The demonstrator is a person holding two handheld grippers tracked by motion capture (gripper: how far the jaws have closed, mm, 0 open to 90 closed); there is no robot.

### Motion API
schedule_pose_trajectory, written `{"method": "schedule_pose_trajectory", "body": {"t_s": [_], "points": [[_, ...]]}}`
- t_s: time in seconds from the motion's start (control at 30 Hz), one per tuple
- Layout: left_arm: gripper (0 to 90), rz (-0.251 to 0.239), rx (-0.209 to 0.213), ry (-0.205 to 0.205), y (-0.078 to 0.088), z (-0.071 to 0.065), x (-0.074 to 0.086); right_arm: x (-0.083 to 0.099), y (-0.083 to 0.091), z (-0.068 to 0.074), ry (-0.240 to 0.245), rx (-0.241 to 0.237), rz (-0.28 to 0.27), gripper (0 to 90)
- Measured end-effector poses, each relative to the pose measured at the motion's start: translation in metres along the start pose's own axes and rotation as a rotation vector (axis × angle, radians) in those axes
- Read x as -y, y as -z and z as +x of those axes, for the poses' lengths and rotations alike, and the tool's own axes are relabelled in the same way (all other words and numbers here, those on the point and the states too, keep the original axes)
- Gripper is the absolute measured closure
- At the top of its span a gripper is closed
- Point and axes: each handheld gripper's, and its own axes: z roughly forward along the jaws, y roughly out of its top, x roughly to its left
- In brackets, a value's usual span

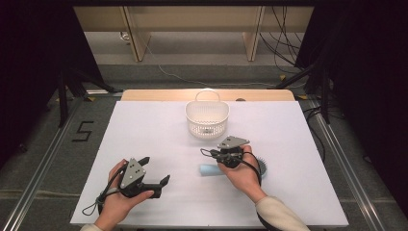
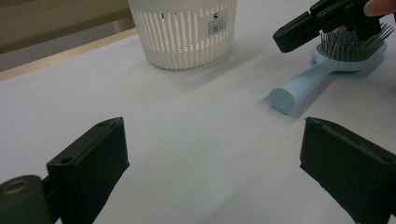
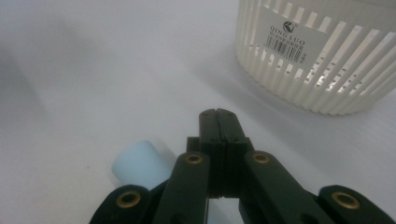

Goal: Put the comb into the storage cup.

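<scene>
A light blue hairbrush (image 1: 209, 170) lies on the white table top (image 1: 144, 130), its round handle end (image 2: 285, 99) pointing left and its bristled head (image 2: 348, 46) facing up. My right gripper (image 1: 206, 153) hovers just above the handle (image 3: 140, 164), shut with nothing between its jaws (image 3: 218, 115); its black tip (image 2: 281, 39) shows in the left gripper view. A white slatted basket (image 1: 207, 118) stands just beyond it (image 3: 322, 60), near the far edge. My left gripper (image 1: 155, 169) rests low at the front left, open and holding nothing (image 2: 212, 158), facing the basket (image 2: 182, 32) and the brush.
The table's wooden far edge (image 1: 159, 95) runs behind the basket. A floor marking "5" (image 1: 82, 131) lies left of the table. Cables (image 1: 284, 43) trail on the floor at the back right. A black stand (image 1: 62, 91) rises at the left.
</scene>
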Motion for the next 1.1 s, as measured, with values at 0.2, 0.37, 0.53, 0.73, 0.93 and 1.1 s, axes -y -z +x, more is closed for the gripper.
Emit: {"method": "schedule_pose_trajectory", "body": {"t_s": [0.2,0.37,0.53,0.73,0.93,1.1], "points": [[7.1,0.000,-0.001,0.000,0.000,0.000,0.000,-0.001,-0.009,0.001,-0.009,-0.004,0.033,90.0],[7.2,0.000,0.002,0.001,0.001,0.000,0.000,0.000,-0.016,0.003,-0.009,-0.015,0.063,90.0],[7.2,0.002,0.000,0.001,0.001,0.000,0.000,0.000,-0.023,0.009,-0.001,-0.026,0.082,90.0],[7.3,0.005,-0.001,-0.001,0.001,0.000,0.001,0.001,-0.025,0.010,-0.005,-0.036,0.106,90.0],[7.3,0.009,-0.002,-0.005,0.001,0.000,0.001,0.002,-0.027,0.010,-0.008,-0.039,0.119,90.0],[7.3,0.010,-0.005,-0.008,0.001,0.000,0.001,0.002,-0.029,0.011,-0.010,-0.044,0.130,90.0]]}}
